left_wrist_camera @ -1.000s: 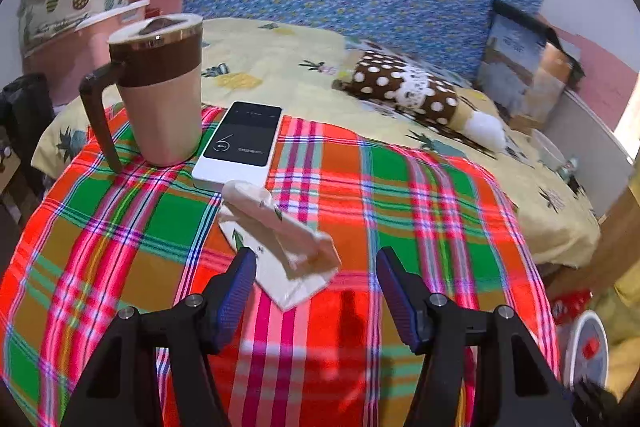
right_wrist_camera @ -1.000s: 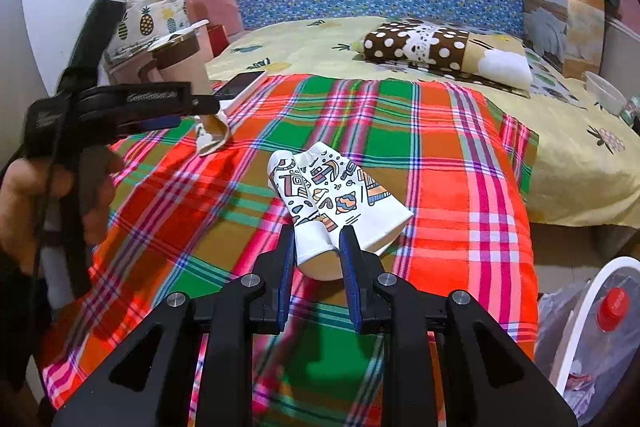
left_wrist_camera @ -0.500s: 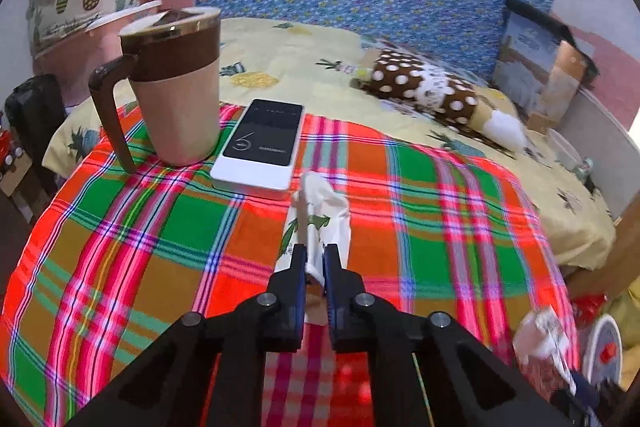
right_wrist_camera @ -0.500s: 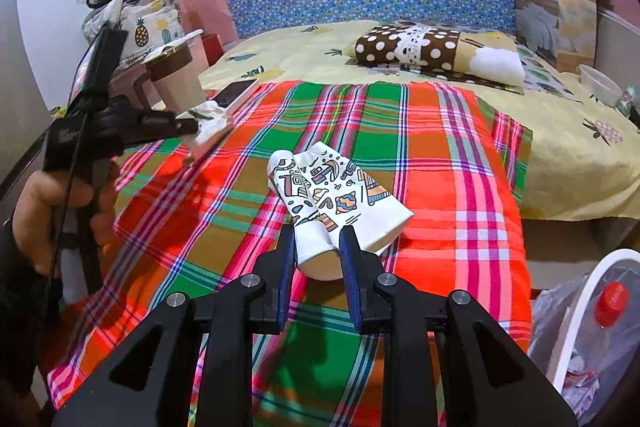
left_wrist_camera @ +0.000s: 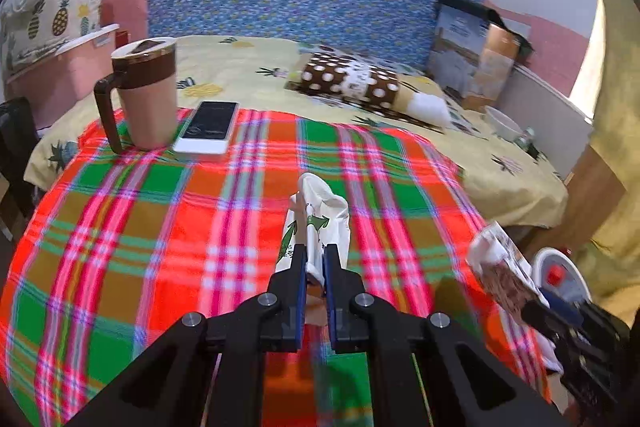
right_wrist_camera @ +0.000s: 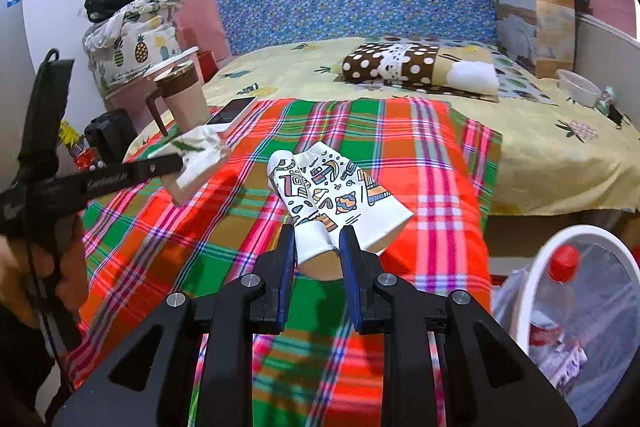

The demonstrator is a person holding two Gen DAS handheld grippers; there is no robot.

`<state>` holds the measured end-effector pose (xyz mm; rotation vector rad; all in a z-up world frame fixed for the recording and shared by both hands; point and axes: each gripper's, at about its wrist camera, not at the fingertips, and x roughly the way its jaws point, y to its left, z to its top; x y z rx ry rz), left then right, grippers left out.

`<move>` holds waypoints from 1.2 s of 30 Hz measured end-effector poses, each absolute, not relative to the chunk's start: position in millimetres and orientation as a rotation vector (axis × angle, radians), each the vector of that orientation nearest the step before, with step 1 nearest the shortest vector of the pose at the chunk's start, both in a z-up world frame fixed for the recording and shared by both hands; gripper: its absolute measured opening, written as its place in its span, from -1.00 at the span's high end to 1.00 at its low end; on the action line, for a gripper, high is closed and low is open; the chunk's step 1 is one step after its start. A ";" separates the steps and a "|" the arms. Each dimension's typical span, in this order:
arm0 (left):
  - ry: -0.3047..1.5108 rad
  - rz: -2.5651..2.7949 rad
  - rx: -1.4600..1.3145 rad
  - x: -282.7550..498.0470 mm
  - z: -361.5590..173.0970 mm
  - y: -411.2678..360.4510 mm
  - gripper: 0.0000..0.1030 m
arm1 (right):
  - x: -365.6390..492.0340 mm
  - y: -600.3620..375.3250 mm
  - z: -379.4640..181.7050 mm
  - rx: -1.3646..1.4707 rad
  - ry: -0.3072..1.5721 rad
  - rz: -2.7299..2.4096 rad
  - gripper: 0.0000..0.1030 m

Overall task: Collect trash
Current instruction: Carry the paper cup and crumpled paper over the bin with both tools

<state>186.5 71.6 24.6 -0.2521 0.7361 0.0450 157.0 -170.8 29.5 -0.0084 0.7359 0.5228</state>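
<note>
Left gripper (left_wrist_camera: 315, 259) pinches white wrapper (left_wrist_camera: 320, 223); right gripper (right_wrist_camera: 318, 251) clamps patterned packet (right_wrist_camera: 332, 195) (both lifted).

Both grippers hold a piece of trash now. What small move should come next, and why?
Probably carry the right gripper, shut on the patterned paper cup, rightward over the white-rimmed trash bin. The bin stands beside the table and already holds trash. The left gripper can follow with the white wrapper.
</note>
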 end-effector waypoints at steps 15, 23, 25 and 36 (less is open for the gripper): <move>0.732 -0.087 -0.227 124.0 32.5 2.3 0.85 | 126.5 -196.0 42.9 0.020 0.697 0.442 0.53; 0.724 -0.157 -0.204 112.5 41.4 -26.8 0.85 | 114.5 -211.5 45.1 0.035 0.676 0.401 0.53; 0.721 -0.174 -0.194 112.1 44.4 -35.0 0.85 | 112.7 -216.2 45.8 0.041 0.671 0.389 0.53; 0.720 -0.282 -0.136 123.5 52.7 -90.6 0.85 | 105.0 -253.5 46.3 0.071 0.652 0.306 0.53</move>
